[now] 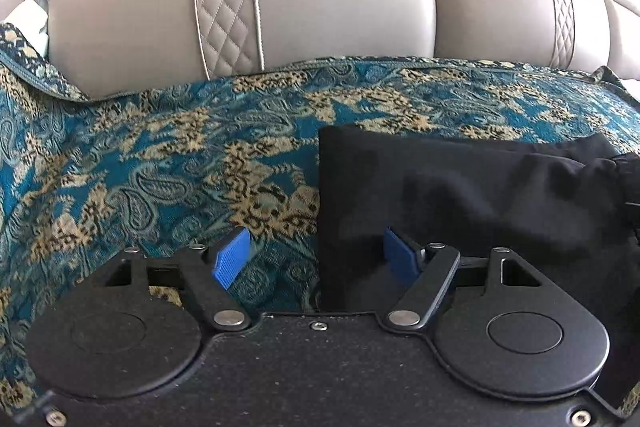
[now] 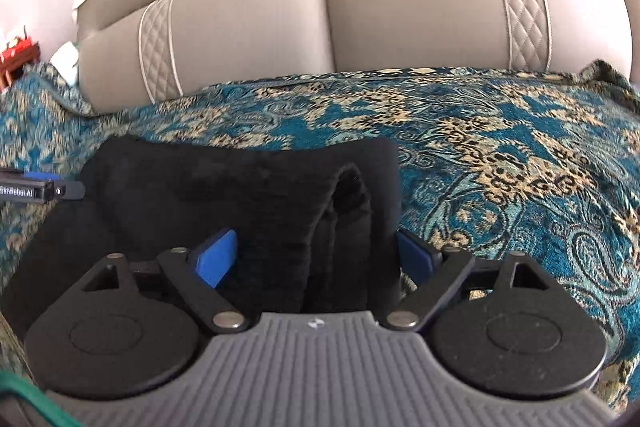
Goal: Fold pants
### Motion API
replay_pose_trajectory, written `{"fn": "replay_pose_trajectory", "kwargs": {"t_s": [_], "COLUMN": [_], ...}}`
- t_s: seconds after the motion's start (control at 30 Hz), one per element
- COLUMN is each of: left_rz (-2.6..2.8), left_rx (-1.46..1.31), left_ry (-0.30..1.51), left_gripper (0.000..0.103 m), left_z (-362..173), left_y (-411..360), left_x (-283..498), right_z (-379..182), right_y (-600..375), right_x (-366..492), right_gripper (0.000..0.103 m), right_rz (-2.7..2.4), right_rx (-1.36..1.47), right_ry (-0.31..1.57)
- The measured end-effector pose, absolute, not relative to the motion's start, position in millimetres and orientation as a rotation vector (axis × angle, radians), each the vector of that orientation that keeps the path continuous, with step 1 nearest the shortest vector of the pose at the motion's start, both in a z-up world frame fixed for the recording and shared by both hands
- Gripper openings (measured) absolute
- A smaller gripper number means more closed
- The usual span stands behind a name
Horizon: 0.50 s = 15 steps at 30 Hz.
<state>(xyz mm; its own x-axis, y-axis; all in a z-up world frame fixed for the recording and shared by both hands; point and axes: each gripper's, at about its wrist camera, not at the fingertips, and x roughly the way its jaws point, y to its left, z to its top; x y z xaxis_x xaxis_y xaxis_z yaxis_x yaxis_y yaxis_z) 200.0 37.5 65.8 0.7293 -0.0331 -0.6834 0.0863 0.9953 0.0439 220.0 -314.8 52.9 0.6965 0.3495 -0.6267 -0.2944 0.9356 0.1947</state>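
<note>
The black pants [image 1: 460, 195] lie folded into a compact bundle on the teal and gold patterned cover [image 1: 160, 155]. My left gripper [image 1: 316, 255] hovers open over the bundle's left edge, one blue pad [image 1: 232, 257] above the cover and the other above the black cloth. In the right wrist view the pants [image 2: 240, 187] show a raised fold running toward the camera. My right gripper [image 2: 316, 259] stands open astride that fold near the bundle's right edge, its pads not pressing the cloth. The tip of the left gripper [image 2: 40, 189] shows at the left edge of that view.
Beige leather sofa back cushions [image 1: 320, 7] with quilted stripes rise right behind the cover. A red object [image 2: 16, 55] and something white [image 2: 64, 61] sit at the far left end. A green cord [image 2: 24, 395] crosses the lower left corner.
</note>
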Motion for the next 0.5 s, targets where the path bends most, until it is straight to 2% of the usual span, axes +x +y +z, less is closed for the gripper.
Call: {"fn": "replay_pose_trajectory", "kwargs": {"t_s": [0.33,0.5], "left_rz": [-0.108,-0.183], "left_rx": [0.049,-0.081], "left_ry": [0.774,0.827], "left_gripper": [0.075,0.086], "left_z": [63,56], "left_y": [32,44], "left_x": [204,215], "right_z": [52,51], "right_y": [-306,-310], "right_x": [218,220], "right_gripper": [0.083,0.074], "right_rz": [0.348,0.362], "right_rx": [0.049,0.073], "right_ry": [0.688,0.67]}}
